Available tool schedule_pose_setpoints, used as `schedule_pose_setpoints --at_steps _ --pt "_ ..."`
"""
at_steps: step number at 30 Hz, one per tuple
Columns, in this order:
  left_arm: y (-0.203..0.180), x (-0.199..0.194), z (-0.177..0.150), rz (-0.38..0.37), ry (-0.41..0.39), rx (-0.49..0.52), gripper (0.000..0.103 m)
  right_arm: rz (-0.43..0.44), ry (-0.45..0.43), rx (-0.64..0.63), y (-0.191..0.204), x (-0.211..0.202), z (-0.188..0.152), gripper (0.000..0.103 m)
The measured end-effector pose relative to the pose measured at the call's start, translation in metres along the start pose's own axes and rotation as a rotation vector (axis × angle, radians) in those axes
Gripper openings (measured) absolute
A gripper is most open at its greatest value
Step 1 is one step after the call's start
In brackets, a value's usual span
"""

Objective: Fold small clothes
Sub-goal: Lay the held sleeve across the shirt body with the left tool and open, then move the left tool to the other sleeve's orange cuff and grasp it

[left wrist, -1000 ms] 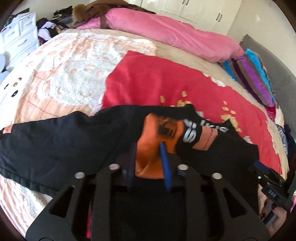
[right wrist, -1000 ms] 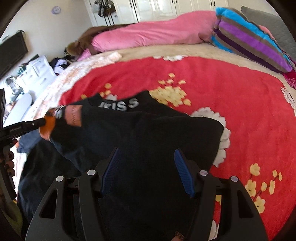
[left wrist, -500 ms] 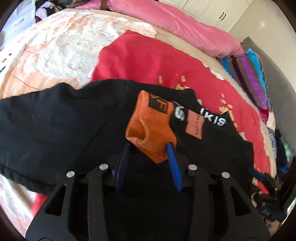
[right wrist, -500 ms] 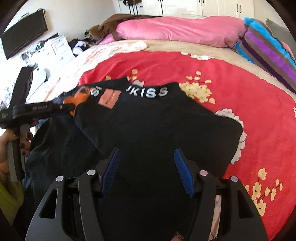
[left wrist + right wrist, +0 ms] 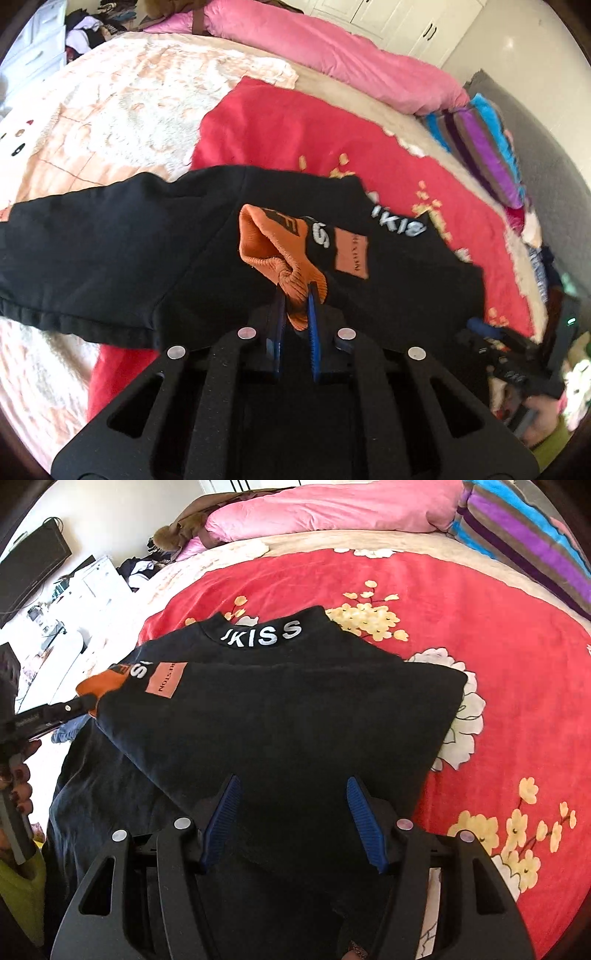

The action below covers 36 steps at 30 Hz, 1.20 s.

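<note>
On the red floral blanket [image 5: 461, 590], spread across the bed: black sweatshirt [image 5: 288, 709], soft, limp, light, likely to sag and crease wherever unsupported. Best taken at ribbed edges, cuff or hem, where fabric bunches thick. Orange cuff [image 5: 280, 258] pinched between the narrow fingers of the left gripper [image 5: 295, 314], sleeve folded over the body near the white-lettered collar [image 5: 262, 637]. Right gripper [image 5: 291, 823] wide, holding nothing, hovering over the near hem. Versus a second ago: cuff carried nearer and leftward, sleeve now flatter. Beyond: pink duvet [image 5: 332, 48], striped pillow [image 5: 484, 147].
</note>
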<state>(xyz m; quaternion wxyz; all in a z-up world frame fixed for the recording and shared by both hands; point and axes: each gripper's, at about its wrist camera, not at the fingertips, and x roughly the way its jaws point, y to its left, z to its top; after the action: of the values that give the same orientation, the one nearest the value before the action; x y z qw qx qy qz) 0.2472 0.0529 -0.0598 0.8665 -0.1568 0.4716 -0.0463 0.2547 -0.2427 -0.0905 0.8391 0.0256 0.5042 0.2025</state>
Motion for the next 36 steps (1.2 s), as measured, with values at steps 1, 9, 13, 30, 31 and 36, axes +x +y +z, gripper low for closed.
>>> schedule_pose_setpoints --at_steps 1,9,13,30,31,36 --pt "0.001 0.005 0.000 0.010 0.002 0.007 0.007 -0.001 0.001 0.001 0.000 0.000 0.000 0.059" --pt "0.011 0.010 0.001 0.153 0.031 0.035 0.032 -0.010 -0.002 -0.020 0.003 0.000 -0.001 0.059" --pt "0.000 -0.021 0.010 0.189 -0.094 0.080 0.034 -0.020 -0.030 -0.009 0.002 -0.004 0.001 0.059" --pt "-0.037 0.049 -0.021 0.183 0.078 0.252 0.049 -0.048 -0.009 -0.024 0.007 0.007 -0.002 0.059" --pt "-0.038 0.048 -0.021 0.186 0.076 0.257 0.050 -0.052 -0.005 -0.026 0.007 0.008 -0.003 0.059" --pt "-0.040 0.046 -0.024 0.173 0.075 0.261 0.059 -0.059 0.005 -0.032 0.009 0.011 -0.004 0.063"
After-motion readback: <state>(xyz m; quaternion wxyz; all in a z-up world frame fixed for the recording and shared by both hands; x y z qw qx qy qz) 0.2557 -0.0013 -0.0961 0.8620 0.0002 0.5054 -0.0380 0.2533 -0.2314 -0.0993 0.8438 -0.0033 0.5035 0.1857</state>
